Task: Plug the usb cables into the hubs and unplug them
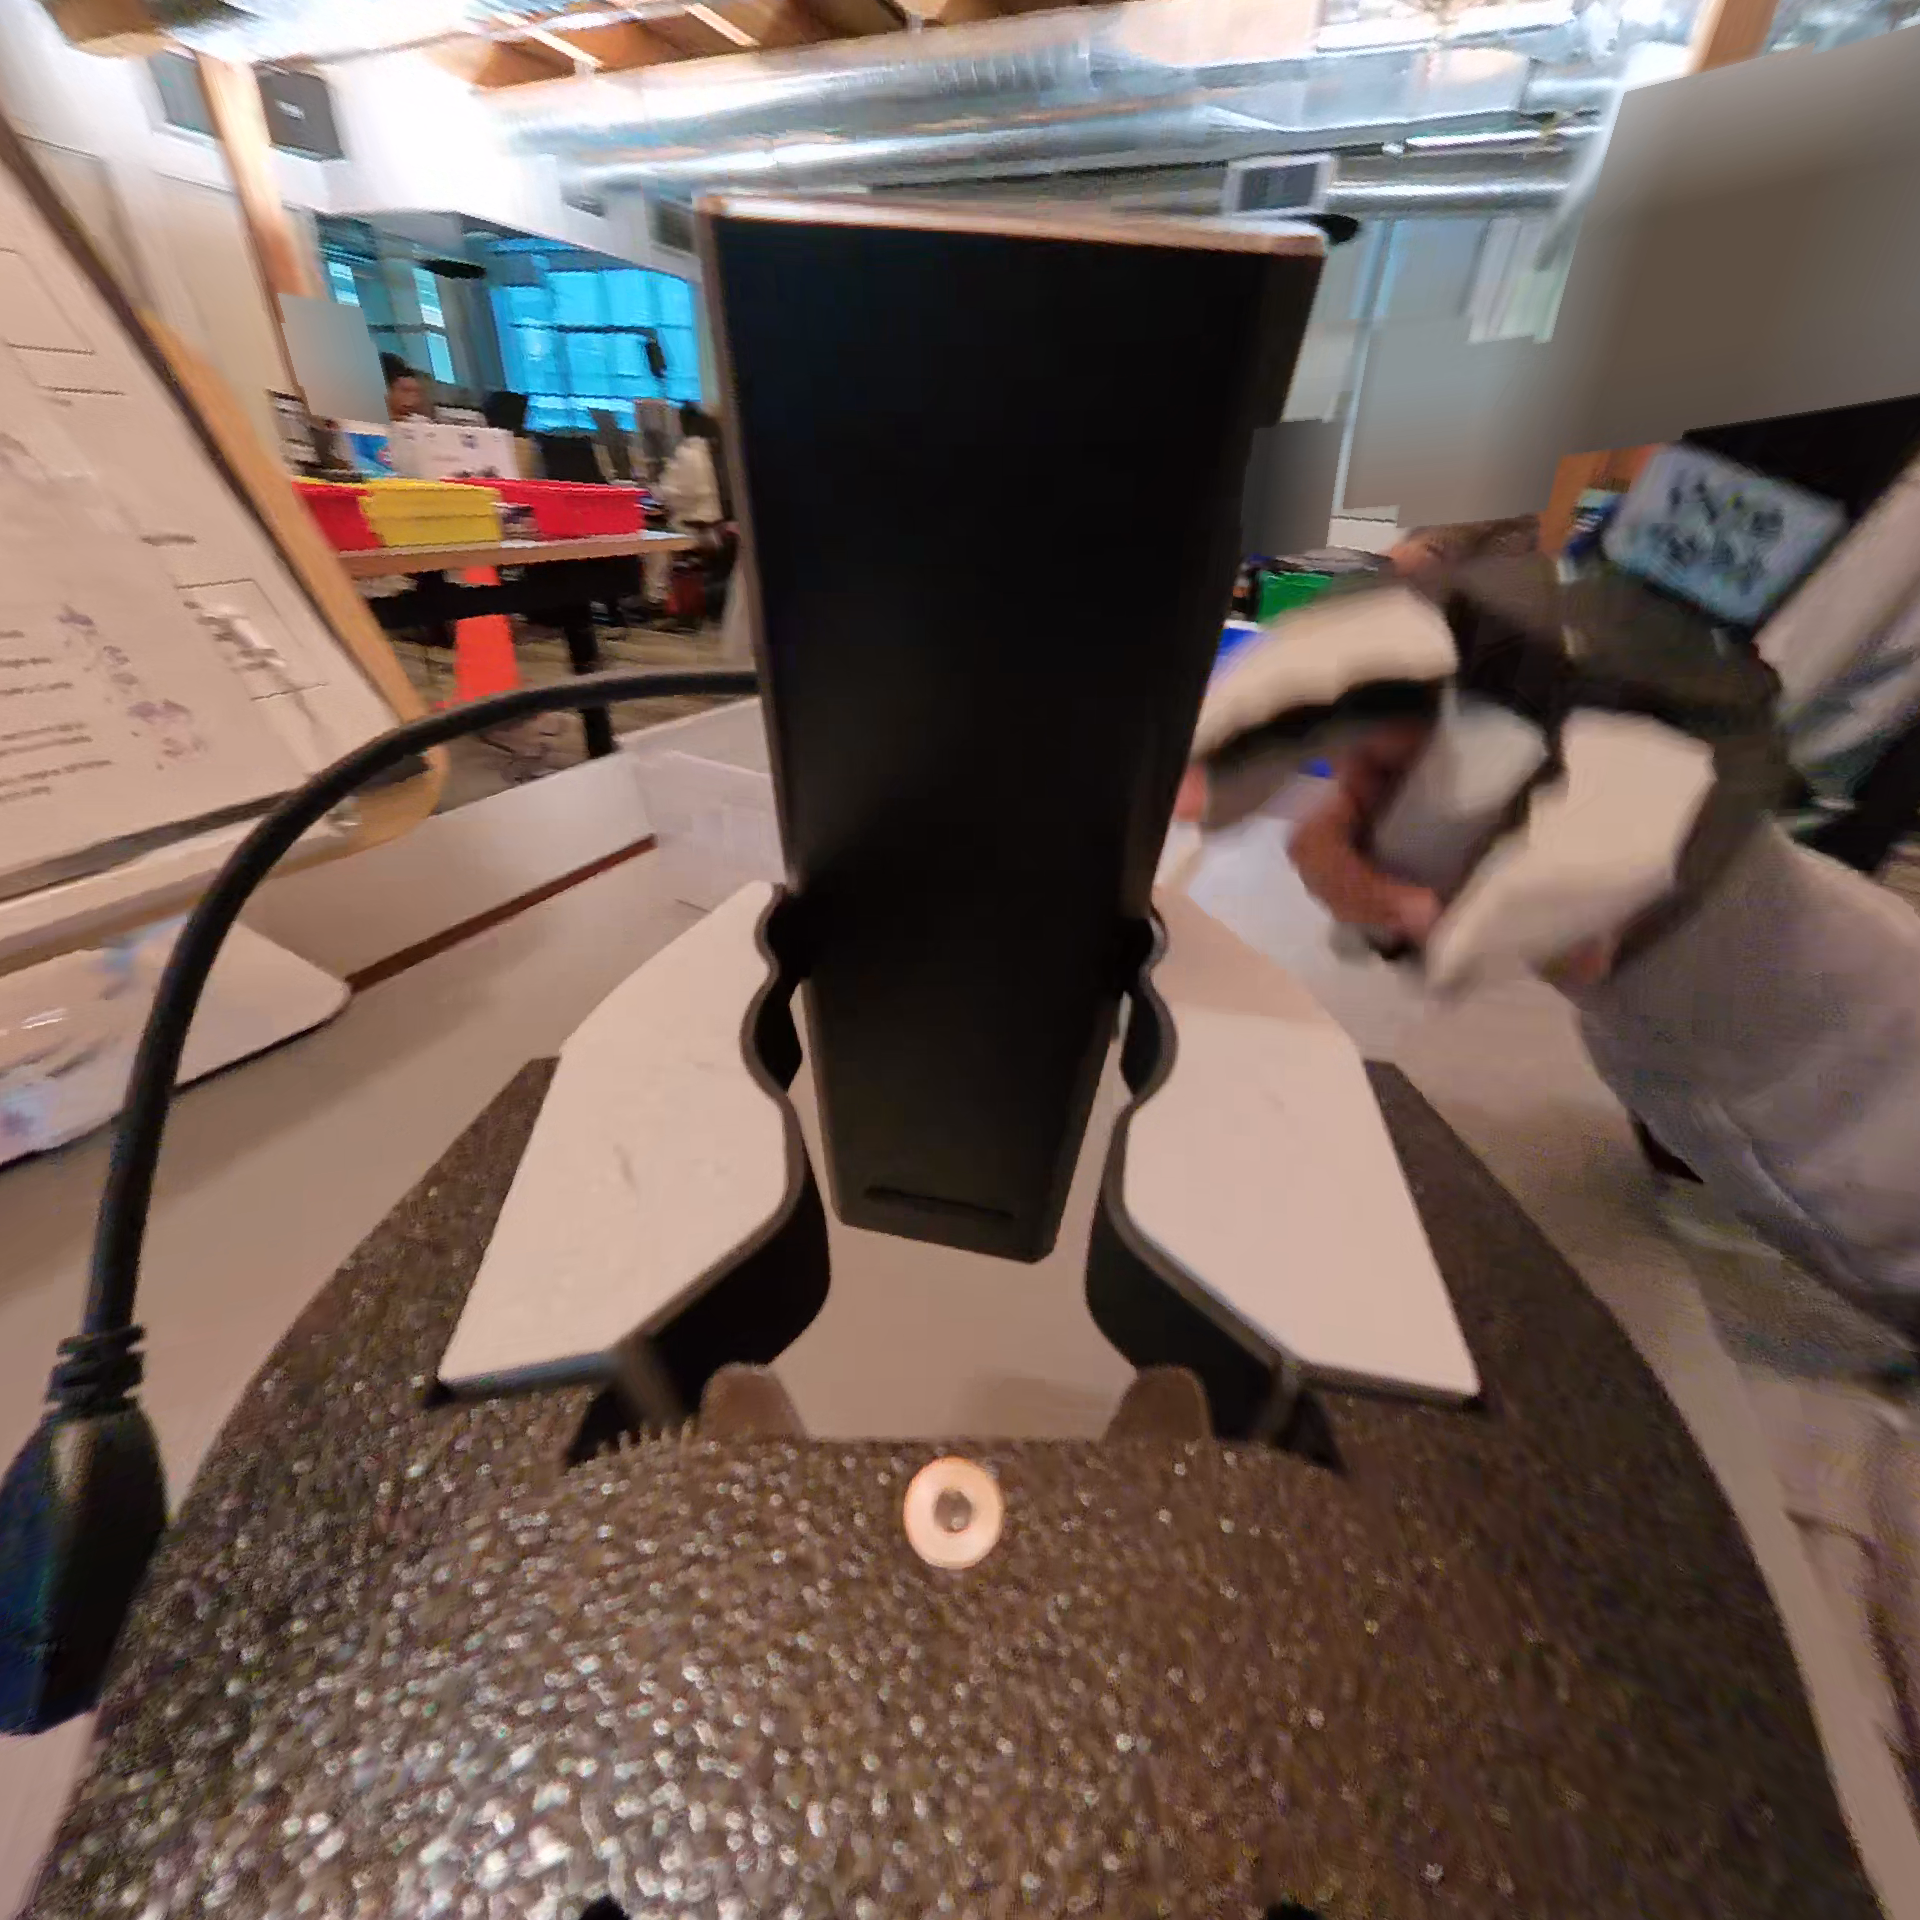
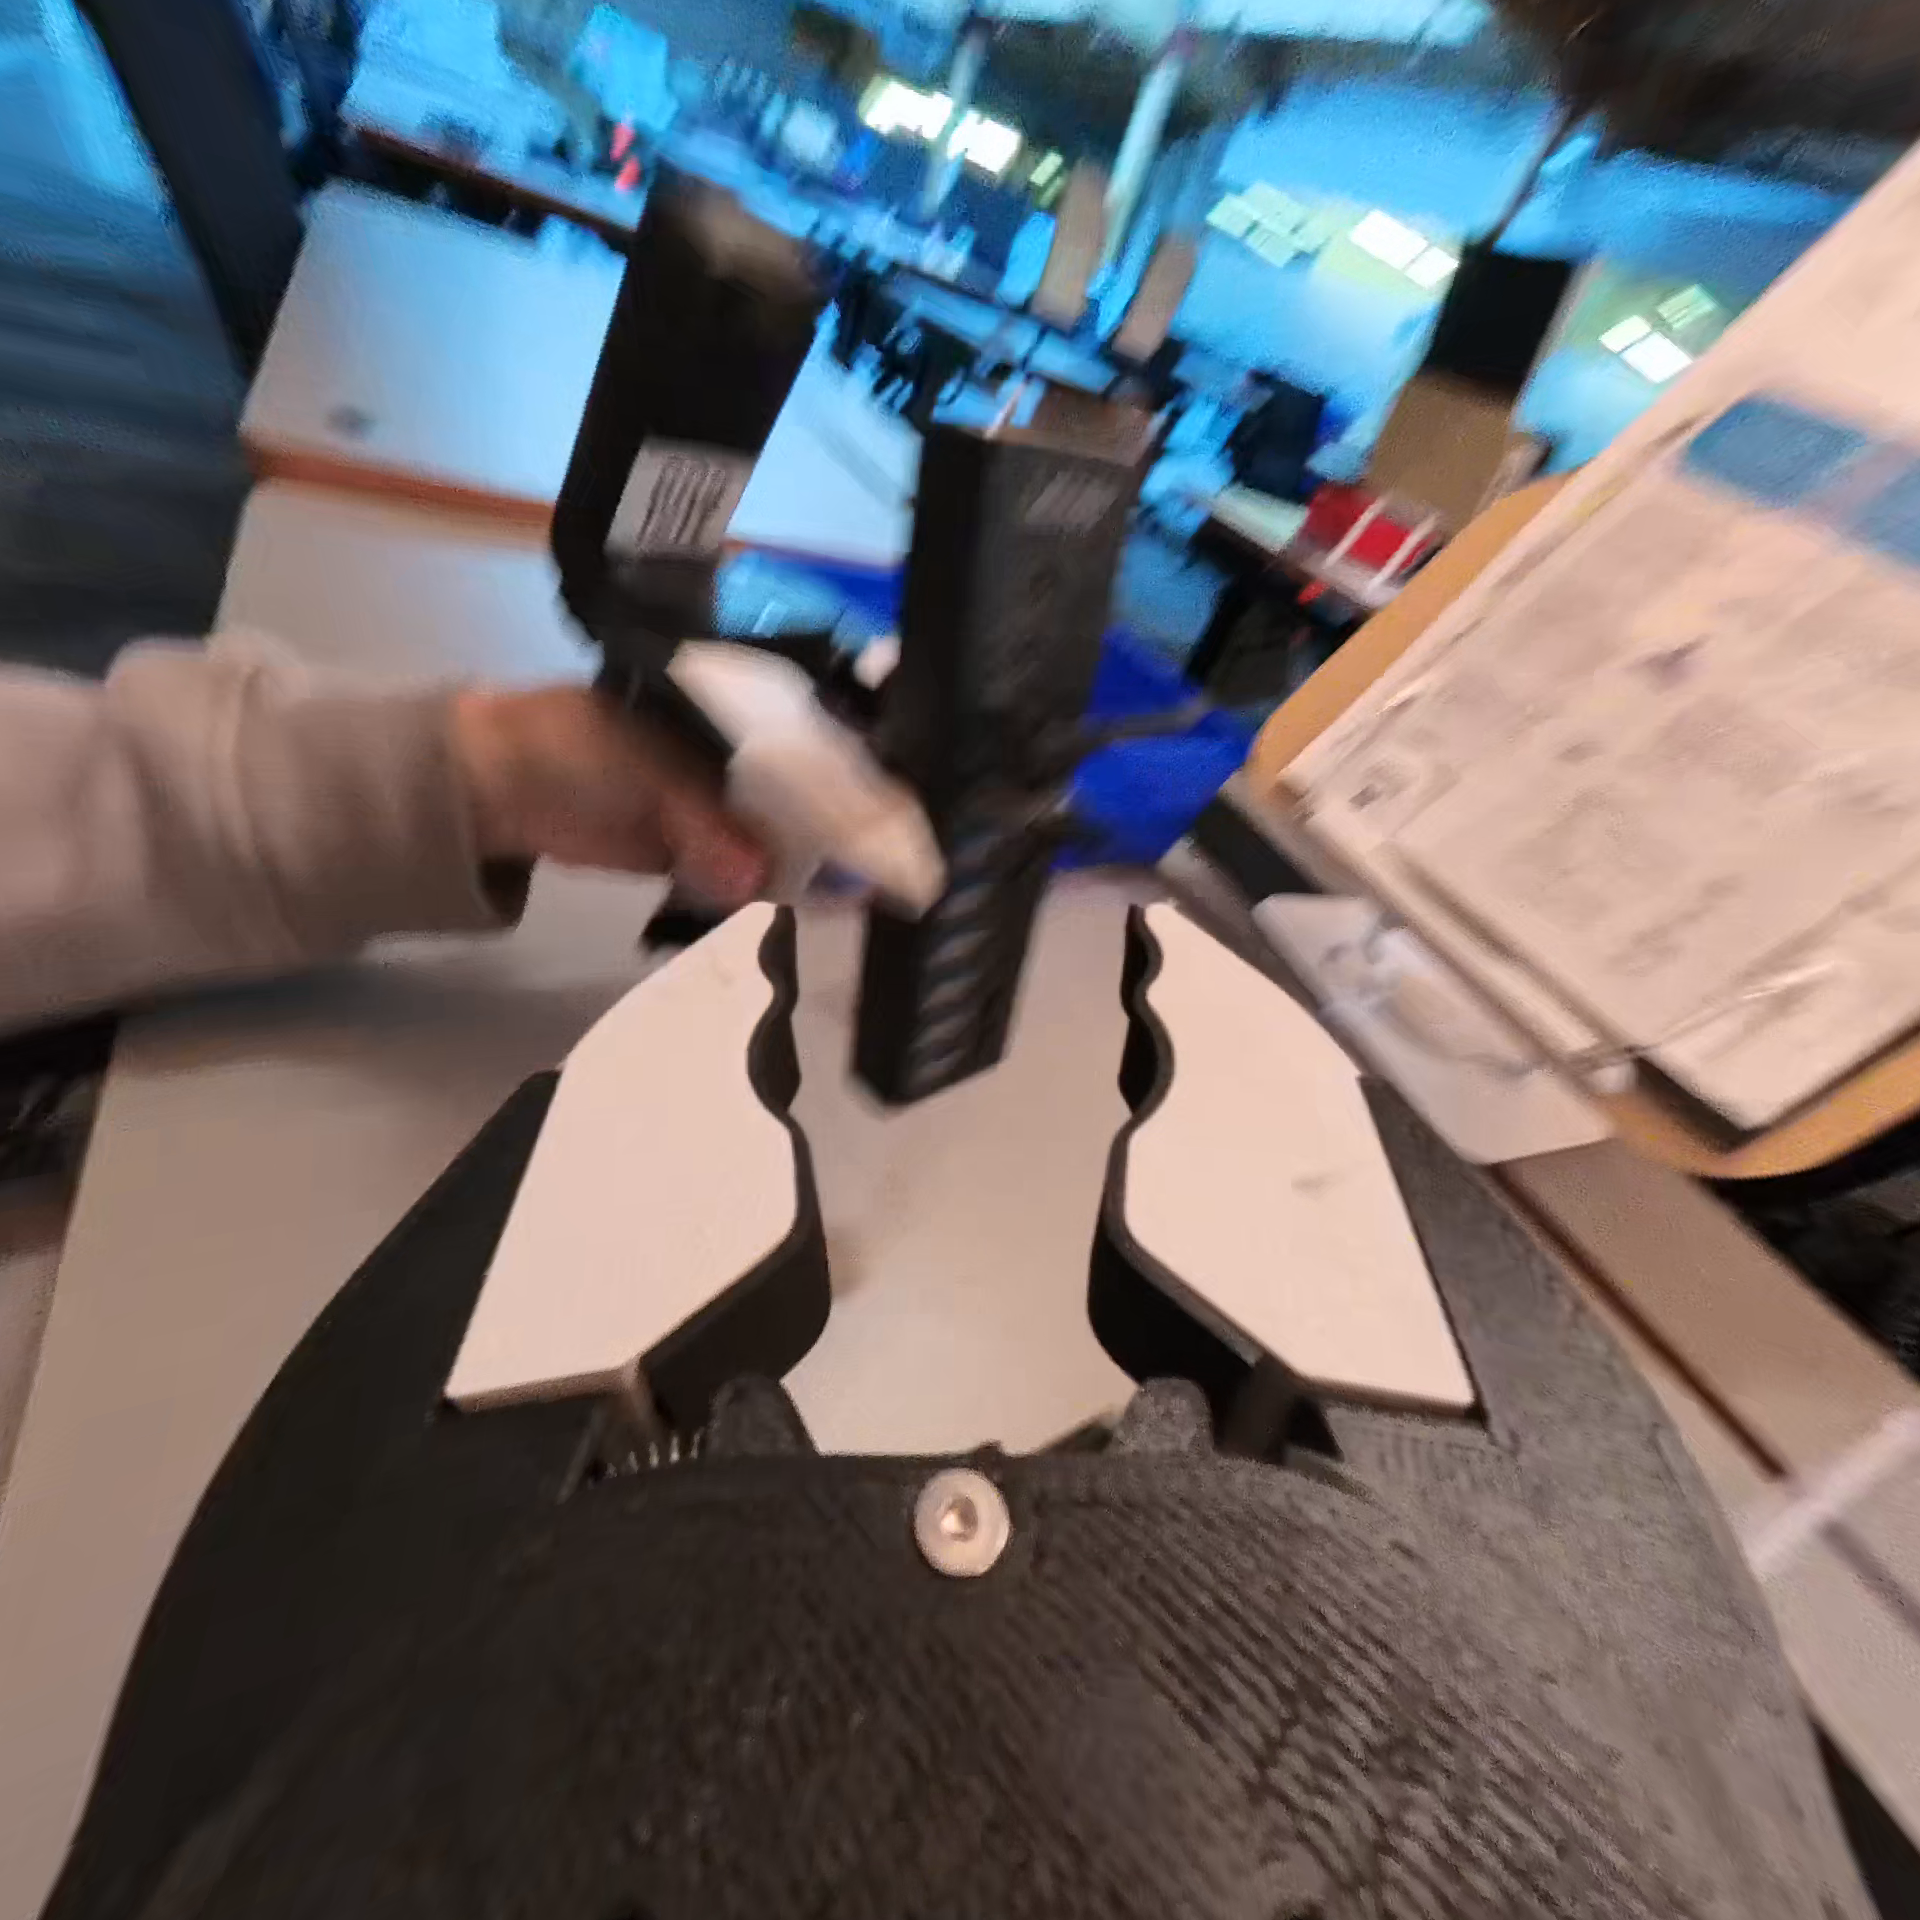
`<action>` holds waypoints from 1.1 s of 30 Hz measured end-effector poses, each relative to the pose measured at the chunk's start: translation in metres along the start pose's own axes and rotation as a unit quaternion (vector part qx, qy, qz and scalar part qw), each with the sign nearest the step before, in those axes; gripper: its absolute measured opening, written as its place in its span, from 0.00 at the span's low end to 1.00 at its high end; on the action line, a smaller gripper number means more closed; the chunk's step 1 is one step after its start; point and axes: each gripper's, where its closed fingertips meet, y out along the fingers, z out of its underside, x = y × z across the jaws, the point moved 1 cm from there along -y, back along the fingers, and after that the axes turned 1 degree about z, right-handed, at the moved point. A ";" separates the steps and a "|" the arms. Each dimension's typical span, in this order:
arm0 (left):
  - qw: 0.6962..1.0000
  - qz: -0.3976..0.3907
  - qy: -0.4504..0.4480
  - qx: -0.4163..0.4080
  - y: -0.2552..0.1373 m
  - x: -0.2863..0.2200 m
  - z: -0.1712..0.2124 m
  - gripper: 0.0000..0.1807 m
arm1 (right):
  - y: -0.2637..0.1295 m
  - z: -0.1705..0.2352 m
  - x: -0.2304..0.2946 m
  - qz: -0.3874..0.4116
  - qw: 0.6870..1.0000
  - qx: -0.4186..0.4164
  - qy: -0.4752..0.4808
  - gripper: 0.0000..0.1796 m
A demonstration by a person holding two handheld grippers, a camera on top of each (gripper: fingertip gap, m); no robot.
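Note:
My left gripper (image 1: 956, 935) is shut on a tall black USB hub (image 1: 997, 623) and holds it upright above the table. A black cable (image 1: 208, 914) arcs out from behind the hub to the left and ends in a black plug (image 1: 73, 1538) at the lower left edge. My right gripper (image 2: 956, 925) is open and empty, pointed at the hub (image 2: 987, 644), whose port side faces it. The right gripper also shows blurred in the left wrist view (image 1: 1382, 790), to the right of the hub. The left gripper's white finger (image 2: 821, 790) presses the hub's side.
A tilted board with papers (image 1: 156, 623) stands at the left of the grey table (image 1: 312, 1164); in the right wrist view it (image 2: 1610, 727) is close on the right. A person's sleeve (image 2: 208, 810) reaches in from the left. Red and yellow bins (image 1: 436, 509) sit far back.

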 end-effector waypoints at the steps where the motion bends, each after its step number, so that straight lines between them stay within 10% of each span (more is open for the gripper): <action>1: 1.000 0.023 0.000 0.008 0.001 -0.007 0.004 0.34 | -0.003 -0.018 -0.010 0.019 1.000 -0.024 0.003 0.36; 10: 0.987 0.118 0.064 0.083 0.017 -0.058 0.038 0.34 | 0.032 -0.021 0.026 -0.185 0.981 0.053 -0.010 0.35; 17: 0.984 0.179 -0.023 0.003 0.002 -0.062 0.031 0.34 | 0.045 -0.032 0.025 -0.173 0.978 0.042 0.106 0.35; 21: 0.978 0.200 -0.036 0.052 0.004 -0.074 0.041 0.51 | 0.054 -0.038 0.041 -0.193 0.971 0.039 0.135 0.35; 33: 0.984 0.173 -0.047 -0.023 0.013 -0.062 0.031 0.43 | 0.064 -0.024 0.027 -0.162 0.976 0.047 0.138 0.35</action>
